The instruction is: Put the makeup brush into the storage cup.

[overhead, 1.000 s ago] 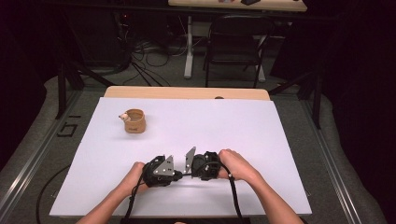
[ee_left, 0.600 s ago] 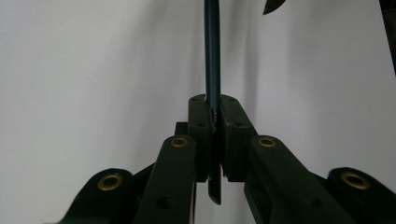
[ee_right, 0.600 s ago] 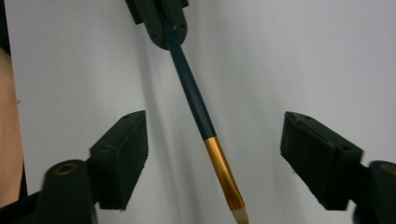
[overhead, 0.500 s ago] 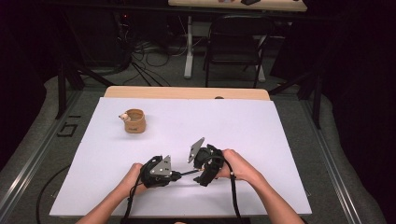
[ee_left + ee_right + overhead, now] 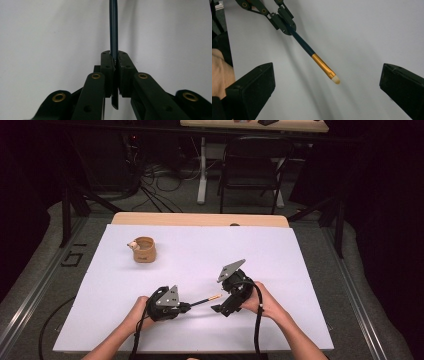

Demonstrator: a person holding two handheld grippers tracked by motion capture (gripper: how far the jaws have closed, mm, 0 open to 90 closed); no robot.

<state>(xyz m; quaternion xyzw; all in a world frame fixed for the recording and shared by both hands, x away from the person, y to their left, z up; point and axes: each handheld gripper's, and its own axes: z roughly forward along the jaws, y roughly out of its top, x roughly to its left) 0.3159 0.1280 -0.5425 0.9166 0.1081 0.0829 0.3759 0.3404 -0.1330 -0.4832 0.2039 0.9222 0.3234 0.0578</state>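
Note:
A slim brush [image 5: 206, 300] with a dark blue handle, gold ferrule and pale tip sticks out level over the white table. My left gripper [image 5: 189, 306] is shut on its handle; in the left gripper view the pads [image 5: 107, 62] pinch the handle [image 5: 113, 30]. My right gripper [image 5: 223, 304] stands just right of the brush tip; its jaws have just been opening. In the right gripper view the jaws stand wide apart [image 5: 326, 68], the brush tip [image 5: 335, 80] floats free between them untouched, and the left gripper [image 5: 284, 23] grips the far end.
A small brown cup [image 5: 144, 249] with something pale at its rim stands at the back left of the white table sheet [image 5: 280, 255]. Behind the table's wooden far edge are a dark folding chair [image 5: 252, 160] and floor cables.
The right gripper opened, let go of the brush end and drew away to the right. The left gripper stayed put, still holding the brush.

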